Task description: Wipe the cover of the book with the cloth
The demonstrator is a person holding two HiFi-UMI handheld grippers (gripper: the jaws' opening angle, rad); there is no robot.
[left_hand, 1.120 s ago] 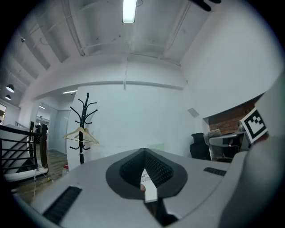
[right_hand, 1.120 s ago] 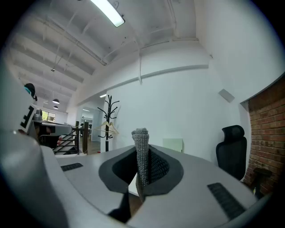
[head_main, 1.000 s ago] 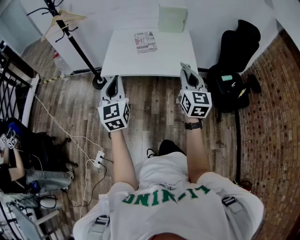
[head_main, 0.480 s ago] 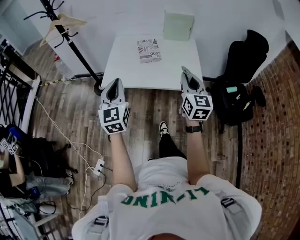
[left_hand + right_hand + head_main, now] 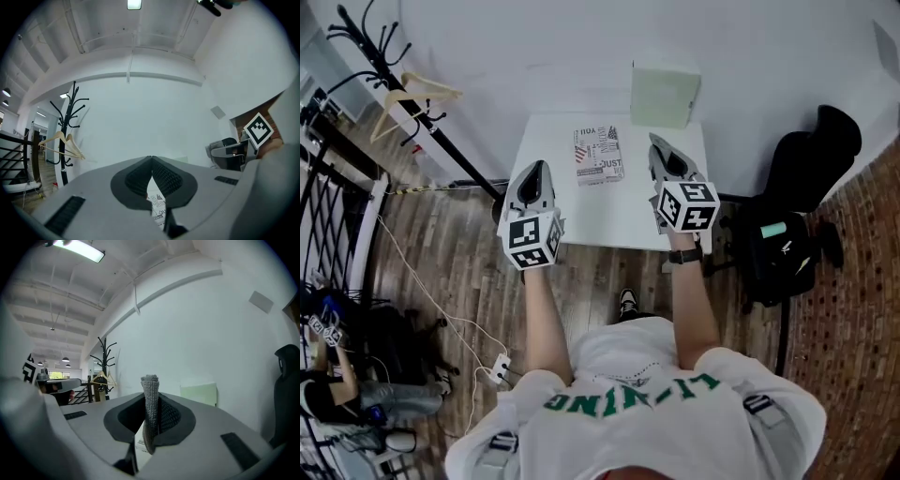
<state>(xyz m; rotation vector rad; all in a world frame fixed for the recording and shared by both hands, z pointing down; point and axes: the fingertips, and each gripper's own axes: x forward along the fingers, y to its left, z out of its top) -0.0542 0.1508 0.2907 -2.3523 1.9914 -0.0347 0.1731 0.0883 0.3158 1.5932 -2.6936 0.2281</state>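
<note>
Bright, even light (fisheye-warped edges).

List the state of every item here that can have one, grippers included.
Left gripper: jaws shut, empty.
Right gripper: shut on the cloth.
Cloth: bunched, pinched upright between the right jaws.
Book: closed, flat on the table, cover up, no gripper on it.
Pale green box: upright at the table's back edge.

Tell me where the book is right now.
Head view: the book lies on the white table between the left gripper and right gripper, diagonally left of the pale green board.
</note>
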